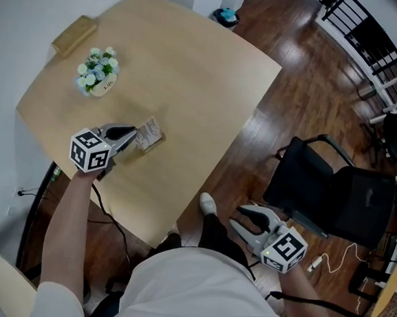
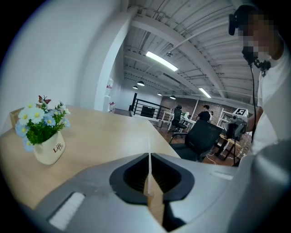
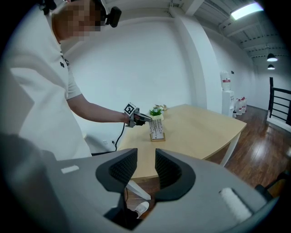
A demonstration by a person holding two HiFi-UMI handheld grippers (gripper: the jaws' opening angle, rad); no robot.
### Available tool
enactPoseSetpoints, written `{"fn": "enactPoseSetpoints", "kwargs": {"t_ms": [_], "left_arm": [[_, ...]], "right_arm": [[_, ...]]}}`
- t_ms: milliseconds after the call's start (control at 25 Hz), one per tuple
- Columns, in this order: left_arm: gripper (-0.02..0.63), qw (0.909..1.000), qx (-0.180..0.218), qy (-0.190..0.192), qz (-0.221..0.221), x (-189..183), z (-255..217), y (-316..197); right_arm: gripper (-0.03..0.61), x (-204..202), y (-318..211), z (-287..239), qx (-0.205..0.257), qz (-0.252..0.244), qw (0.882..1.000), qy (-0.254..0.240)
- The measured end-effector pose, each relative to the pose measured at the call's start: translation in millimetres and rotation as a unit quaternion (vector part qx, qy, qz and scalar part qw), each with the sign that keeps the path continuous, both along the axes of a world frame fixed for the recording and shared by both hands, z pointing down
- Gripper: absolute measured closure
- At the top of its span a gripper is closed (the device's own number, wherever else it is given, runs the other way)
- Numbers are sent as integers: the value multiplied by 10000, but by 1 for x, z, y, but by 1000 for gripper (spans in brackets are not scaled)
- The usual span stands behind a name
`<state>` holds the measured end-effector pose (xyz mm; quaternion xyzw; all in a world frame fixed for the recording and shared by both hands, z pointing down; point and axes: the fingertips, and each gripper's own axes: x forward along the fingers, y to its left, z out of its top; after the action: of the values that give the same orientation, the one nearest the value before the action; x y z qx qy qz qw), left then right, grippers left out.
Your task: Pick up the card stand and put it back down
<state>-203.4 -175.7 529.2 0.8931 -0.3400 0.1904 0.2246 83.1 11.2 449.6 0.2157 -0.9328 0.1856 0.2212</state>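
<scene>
judged light and stiff, the card stand [image 1: 149,133] is pinched edge-on by the left gripper [image 1: 132,139]; the right gripper [image 1: 246,218] is held agape, empty.

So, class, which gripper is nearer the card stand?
Left. The left gripper is shut on the card stand; the right gripper hangs open beyond the table edge, well away.

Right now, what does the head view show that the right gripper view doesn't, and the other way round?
Only the head view: the black office chair, and the right gripper from outside, held off the table. Only the right gripper view: a water dispenser by the white wall, and its own jaws close up, apart with nothing between them. Both: the table, the flower pot, and the left gripper shut on the card stand.
</scene>
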Motion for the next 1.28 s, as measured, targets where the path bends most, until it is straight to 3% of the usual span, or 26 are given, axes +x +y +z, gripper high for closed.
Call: {"fn": "enactPoseSetpoints", "kwargs": {"t_ms": [760, 1280], "left_arm": [[598, 9988, 497, -10, -27, -10, -81, 10], [598, 9952, 942, 126, 228, -3, -152, 84]], "right_arm": [[449, -12, 3, -12, 218, -160, 9994, -207], [449, -30, 33, -19, 329, -296, 9989, -158]]}}
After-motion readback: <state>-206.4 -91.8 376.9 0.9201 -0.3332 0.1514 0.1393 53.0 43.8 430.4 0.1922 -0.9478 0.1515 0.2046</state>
